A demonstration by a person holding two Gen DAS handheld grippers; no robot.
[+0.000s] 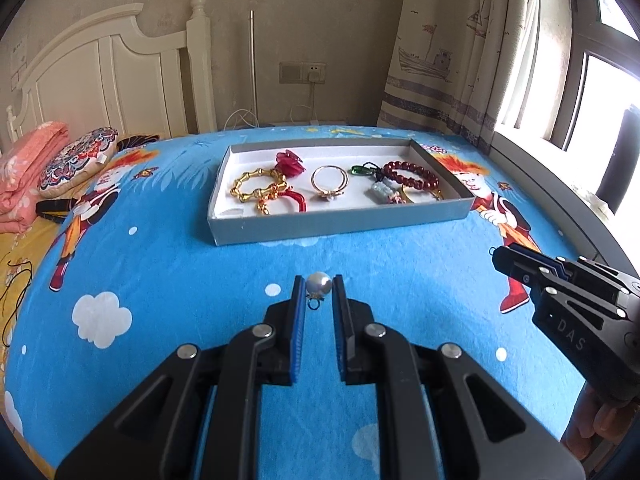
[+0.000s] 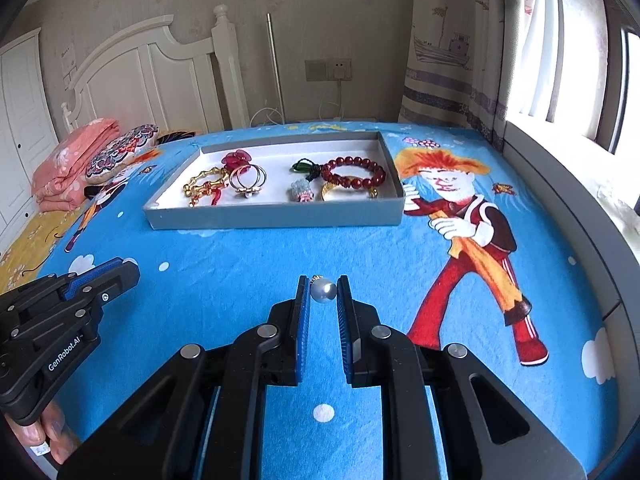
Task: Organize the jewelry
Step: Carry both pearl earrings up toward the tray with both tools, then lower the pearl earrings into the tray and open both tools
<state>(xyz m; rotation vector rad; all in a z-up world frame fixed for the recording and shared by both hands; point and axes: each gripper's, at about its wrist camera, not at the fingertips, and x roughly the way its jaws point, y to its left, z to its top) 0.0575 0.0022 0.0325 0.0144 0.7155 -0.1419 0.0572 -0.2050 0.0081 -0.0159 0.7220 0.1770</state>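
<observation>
My left gripper [image 1: 319, 285] is shut on a pearl earring [image 1: 319, 283], its small metal hook hanging below the pearl, above the blue cartoon bedsheet [image 1: 180, 264]. My right gripper [image 2: 323, 289] is likewise shut on a second pearl earring [image 2: 323, 290]. Each gripper shows at the edge of the other's view: the right gripper [image 1: 498, 252] at the right, the left gripper [image 2: 128, 266] at the left. Farther back lies a grey shallow box [image 1: 336, 222] [image 2: 276, 218] holding gold bangles [image 1: 256, 188], a thin gold ring bracelet [image 1: 329, 182], a dark red bead bracelet [image 1: 410, 176] [image 2: 354, 172] and small pendants.
A white headboard [image 1: 120, 68] stands at the back left, with folded pink bedding [image 1: 28, 168] and a patterned cushion [image 1: 76, 160] below it. A curtain [image 1: 460, 52] and window sill [image 1: 560, 200] run along the right. A wall socket with a cable [image 1: 312, 76] sits behind the bed.
</observation>
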